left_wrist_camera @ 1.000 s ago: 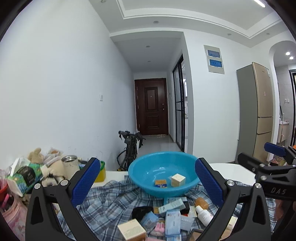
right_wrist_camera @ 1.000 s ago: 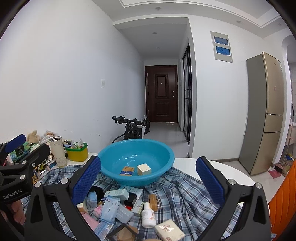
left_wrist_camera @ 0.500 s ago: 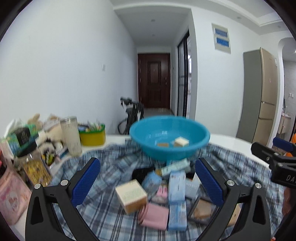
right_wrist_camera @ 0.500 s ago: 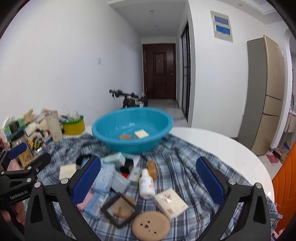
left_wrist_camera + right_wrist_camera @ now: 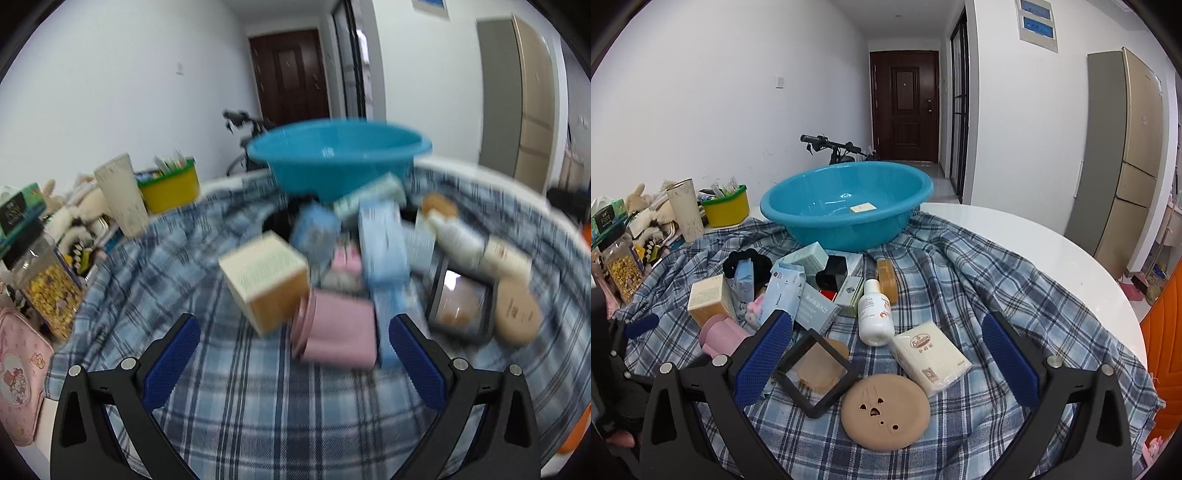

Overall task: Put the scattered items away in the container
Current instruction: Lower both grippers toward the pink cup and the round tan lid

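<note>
The blue basin [image 5: 849,232] stands at the back of the plaid cloth [image 5: 960,280] with a small cream box [image 5: 862,208] inside. The scattered items lie in front of it: a tan disc [image 5: 885,411], a black-framed square [image 5: 815,373], a white packet [image 5: 931,356], a white bottle [image 5: 874,312] and several boxes. My right gripper [image 5: 886,365] hangs open over the disc and frame. The left wrist view is blurred. There my left gripper [image 5: 295,365] is open just short of a pink item [image 5: 338,334] and a cream-and-orange box [image 5: 266,280], with the basin [image 5: 338,158] beyond.
Along the left edge stand a yellow tub [image 5: 726,208], a white cup [image 5: 685,216], a snack jar [image 5: 624,271], plush toys and a pink pouch [image 5: 18,376]. The white round table [image 5: 1015,236] shows bare at right. An orange chair [image 5: 1163,332] stands beside it.
Both grippers have tipped down and come in low over the pile, so the items now fill the views and the basin sits farther back. Both stay open and hold nothing.
</note>
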{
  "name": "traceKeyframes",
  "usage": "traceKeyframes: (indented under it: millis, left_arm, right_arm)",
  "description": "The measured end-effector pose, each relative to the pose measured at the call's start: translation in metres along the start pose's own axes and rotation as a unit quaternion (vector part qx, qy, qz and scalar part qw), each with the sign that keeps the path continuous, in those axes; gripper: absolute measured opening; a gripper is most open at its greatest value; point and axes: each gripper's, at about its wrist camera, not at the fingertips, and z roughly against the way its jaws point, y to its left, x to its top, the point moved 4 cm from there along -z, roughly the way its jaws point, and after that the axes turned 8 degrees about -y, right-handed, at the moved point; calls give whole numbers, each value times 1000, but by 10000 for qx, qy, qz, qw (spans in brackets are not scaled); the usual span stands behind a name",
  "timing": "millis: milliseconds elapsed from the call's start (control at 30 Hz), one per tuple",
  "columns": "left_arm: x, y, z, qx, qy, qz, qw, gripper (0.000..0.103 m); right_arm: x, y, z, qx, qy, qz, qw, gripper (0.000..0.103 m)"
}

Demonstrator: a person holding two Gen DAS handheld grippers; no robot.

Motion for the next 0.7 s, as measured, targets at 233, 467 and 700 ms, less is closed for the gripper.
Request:
traceKeyframes:
  millis: [233,467,700]
  left_arm:
    - [-19,-10,-19,-164,358,-405,9984,103]
    - [-24,-25,-33,-392,563,-884,9937,103]
    - [-19,-25,-45,-337,589,-1138,9912,103]
  right_arm:
    - [-6,4,-5,15,129,40,9999,102]
    - [-19,-2,-9,-74,318,33,9995,102]
    - [-46,-10,-14,-87,706,-29,9975,102]
